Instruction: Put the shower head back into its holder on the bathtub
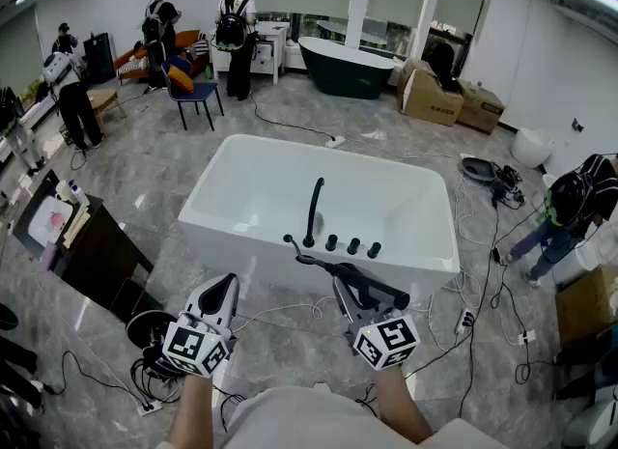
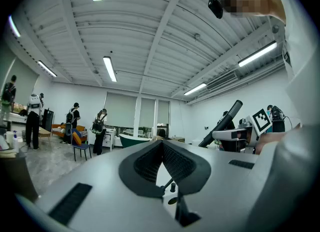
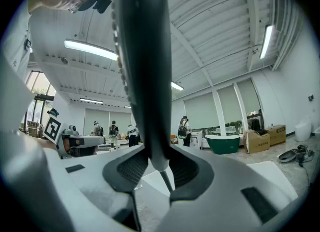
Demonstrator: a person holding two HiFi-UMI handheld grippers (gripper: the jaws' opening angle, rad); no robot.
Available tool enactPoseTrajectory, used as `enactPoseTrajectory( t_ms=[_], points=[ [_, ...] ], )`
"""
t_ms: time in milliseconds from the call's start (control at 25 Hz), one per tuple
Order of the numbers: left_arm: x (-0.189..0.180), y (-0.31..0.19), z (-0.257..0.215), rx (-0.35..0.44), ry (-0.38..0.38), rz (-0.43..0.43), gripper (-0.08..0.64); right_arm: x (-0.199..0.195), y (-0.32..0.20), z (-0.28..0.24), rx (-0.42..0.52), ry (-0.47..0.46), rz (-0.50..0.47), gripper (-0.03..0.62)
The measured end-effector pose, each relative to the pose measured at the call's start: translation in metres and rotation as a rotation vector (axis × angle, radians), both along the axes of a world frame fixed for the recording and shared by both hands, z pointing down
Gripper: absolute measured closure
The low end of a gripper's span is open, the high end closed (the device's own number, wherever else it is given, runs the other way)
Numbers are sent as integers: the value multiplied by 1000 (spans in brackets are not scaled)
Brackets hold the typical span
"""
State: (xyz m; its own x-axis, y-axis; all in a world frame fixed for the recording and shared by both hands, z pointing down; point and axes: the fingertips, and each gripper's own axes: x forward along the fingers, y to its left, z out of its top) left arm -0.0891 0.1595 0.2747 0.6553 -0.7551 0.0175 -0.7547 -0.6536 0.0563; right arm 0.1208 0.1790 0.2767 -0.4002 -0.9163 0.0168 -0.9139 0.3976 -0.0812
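A white bathtub point(image 1: 224, 217) stands in front of me, with a tall black faucet point(image 1: 313, 210) and a row of black knobs point(image 1: 352, 244) on its near rim. A small black fitting point(image 1: 288, 238) sits left of the faucet. My right gripper point(image 1: 350, 293) point(image 3: 157, 163) is shut on the handle of the black shower head point(image 1: 372, 286) point(image 3: 142, 76). The shower head lies roughly level just in front of the rim, and a thin hose trails from it. The left gripper point(image 1: 224, 288) point(image 2: 162, 143) hovers to the left, jaws together, holding nothing.
Cables and a black coil point(image 1: 154, 341) lie on the floor near my feet. A dark table point(image 1: 97, 254) is at the left. Behind the tub are a dark green tub point(image 1: 346, 69), cardboard boxes point(image 1: 430, 95), a blue chair point(image 1: 198, 95) and several people; another person point(image 1: 570, 206) bends at the right.
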Motion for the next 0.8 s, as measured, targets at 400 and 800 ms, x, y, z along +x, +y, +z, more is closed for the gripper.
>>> enactPoseTrajectory(
  t_ms=[400,800],
  points=[
    [0,3,-1,8,7,11,551,-6,2,2,-2,17,-4,451],
    [-12,4,2,8,22,23,551,-16,2,4,-5,10,23,451]
  ],
)
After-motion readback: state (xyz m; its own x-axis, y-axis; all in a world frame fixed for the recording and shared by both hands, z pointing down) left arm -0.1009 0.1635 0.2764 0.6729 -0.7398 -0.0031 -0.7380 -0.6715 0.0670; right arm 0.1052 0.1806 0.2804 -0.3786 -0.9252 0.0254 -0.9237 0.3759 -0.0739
